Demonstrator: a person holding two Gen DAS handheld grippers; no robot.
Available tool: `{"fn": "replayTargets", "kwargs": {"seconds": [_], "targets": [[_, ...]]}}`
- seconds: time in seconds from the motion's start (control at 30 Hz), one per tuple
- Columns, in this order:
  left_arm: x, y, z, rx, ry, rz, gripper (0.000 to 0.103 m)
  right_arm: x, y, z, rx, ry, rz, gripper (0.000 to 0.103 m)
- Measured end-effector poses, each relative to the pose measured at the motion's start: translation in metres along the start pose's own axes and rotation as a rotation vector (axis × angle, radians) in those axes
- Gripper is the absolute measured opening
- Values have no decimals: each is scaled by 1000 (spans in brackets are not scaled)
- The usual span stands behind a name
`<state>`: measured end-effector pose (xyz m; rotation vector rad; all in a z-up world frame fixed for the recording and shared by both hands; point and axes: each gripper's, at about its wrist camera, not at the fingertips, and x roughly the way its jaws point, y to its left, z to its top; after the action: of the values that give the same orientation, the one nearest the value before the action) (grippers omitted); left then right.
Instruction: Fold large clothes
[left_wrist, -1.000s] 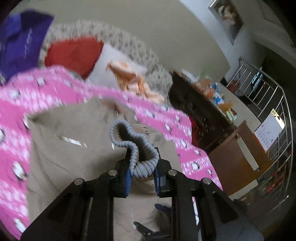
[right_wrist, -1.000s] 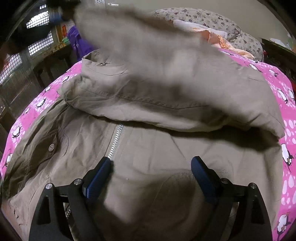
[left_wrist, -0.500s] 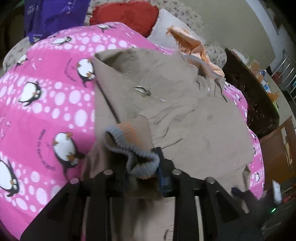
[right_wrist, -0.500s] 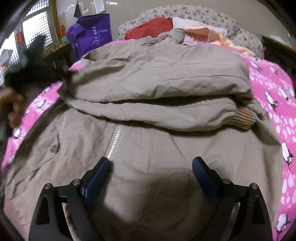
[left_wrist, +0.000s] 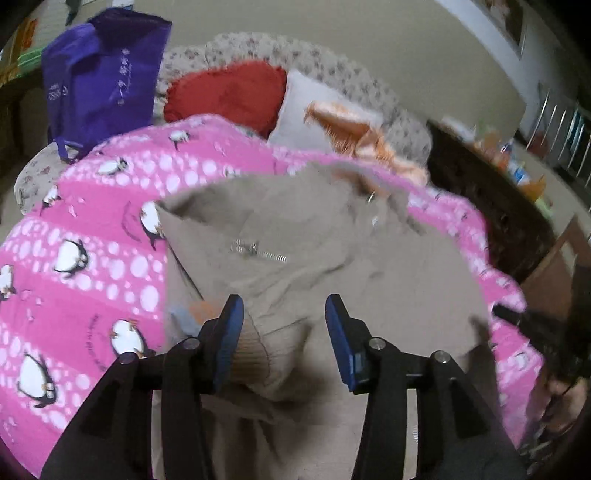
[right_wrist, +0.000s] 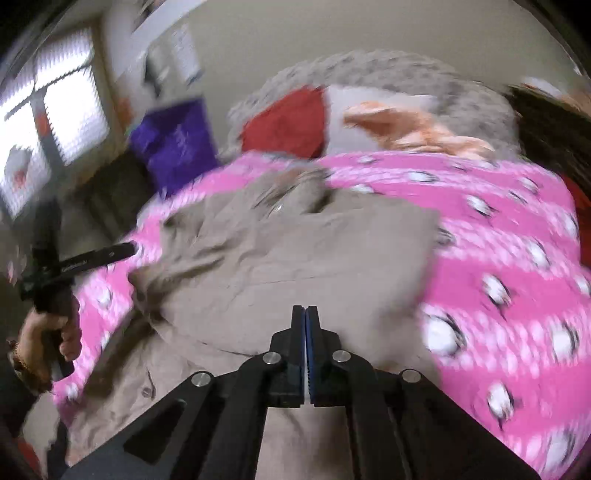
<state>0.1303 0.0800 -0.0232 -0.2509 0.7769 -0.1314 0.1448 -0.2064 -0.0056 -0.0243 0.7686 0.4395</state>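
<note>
A large tan jacket (left_wrist: 332, 258) lies spread on a pink penguin blanket (left_wrist: 92, 277). Its folded-in sleeve ends in a ribbed cuff (left_wrist: 255, 354) that rests on the jacket between the jaws of my left gripper (left_wrist: 284, 317). Those jaws are opening and the pads no longer press on the cuff. In the right wrist view my right gripper (right_wrist: 305, 317) hovers above the jacket (right_wrist: 295, 258), shut with nothing visible between its pads. A hand (right_wrist: 48, 332) holds the left gripper (right_wrist: 127, 250) at the bed's left side.
A purple bag (left_wrist: 99, 81) stands at the far left. A red pillow (left_wrist: 229, 92), a white pillow and an orange cloth (left_wrist: 362, 136) lie at the head of the bed. A dark cabinet (left_wrist: 491, 206) runs along the right side.
My left gripper came down with the cuff, laid it on the jacket and opened. My right gripper snapped shut from wide open and lifted away from the jacket.
</note>
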Motion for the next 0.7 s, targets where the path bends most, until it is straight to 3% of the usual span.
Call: {"fn": "replayTargets", "kwargs": {"seconds": [0.07,0.1,0.2,0.3,0.37,0.5,0.57,0.7], "targets": [[23,6,-6,-1,42,78,44,22,-3,-1,-42,33,-36,5],[34,12,-8,-20,61,100,44,39,-15,-7,-35,99,-77,7],[53,27,-13,-80,88,83,44,66,-61,-39,58,208,-166,1],[55,24,-13,-50,78,96,47,53,-92,-56,204,149,-62,0],[45,15,-8,-4,47,114,47,38,-92,-50,203,138,-68,0],[42,0,6,34,1,71,54,3,-91,-14,221,-19,-57,10],[52,1,13,-4,17,73,54,5,-92,8,284,-26,-55,19],[70,8,15,-57,27,85,59,43,-89,42,361,20,-87,21]]}}
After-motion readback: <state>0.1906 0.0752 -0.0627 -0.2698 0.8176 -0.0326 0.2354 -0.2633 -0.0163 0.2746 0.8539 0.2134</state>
